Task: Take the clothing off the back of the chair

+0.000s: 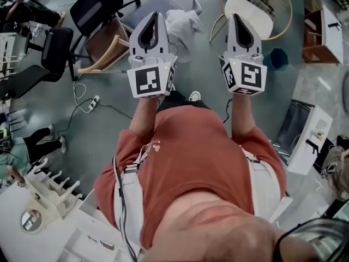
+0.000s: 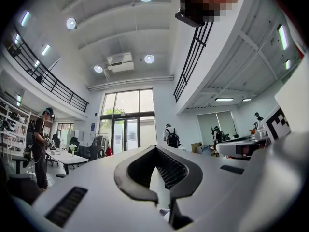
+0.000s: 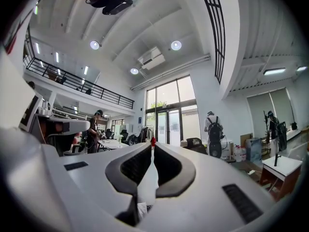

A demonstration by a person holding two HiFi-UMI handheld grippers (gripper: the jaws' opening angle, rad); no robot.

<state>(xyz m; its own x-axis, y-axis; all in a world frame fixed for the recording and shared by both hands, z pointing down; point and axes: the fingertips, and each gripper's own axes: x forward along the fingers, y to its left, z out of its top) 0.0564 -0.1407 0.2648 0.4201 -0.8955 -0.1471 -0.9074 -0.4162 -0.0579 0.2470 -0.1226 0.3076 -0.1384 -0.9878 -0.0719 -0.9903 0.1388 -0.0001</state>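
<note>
Head view: left gripper (image 1: 156, 15) and right gripper (image 1: 235, 17) are pointing forward; pale clothing (image 1: 182, 29) is hanging, apparently, on the chair (image 1: 103, 51) beyond.
Left gripper view: jaws are clenching together, empty.
Right gripper view: jaws are pressing together, empty.

The floor (image 1: 109, 132) is a smooth grey-green surface. Standing directly on it are a wooden chair (image 1: 103, 49), a black office chair (image 1: 56, 51) to its left, a wire-frame chair (image 1: 252, 10) with a pale cushion, and a dark blue object (image 1: 279, 59). A white power strip (image 1: 94, 102) lies near the wooden chair, with its cable trailing across the floor.
</note>
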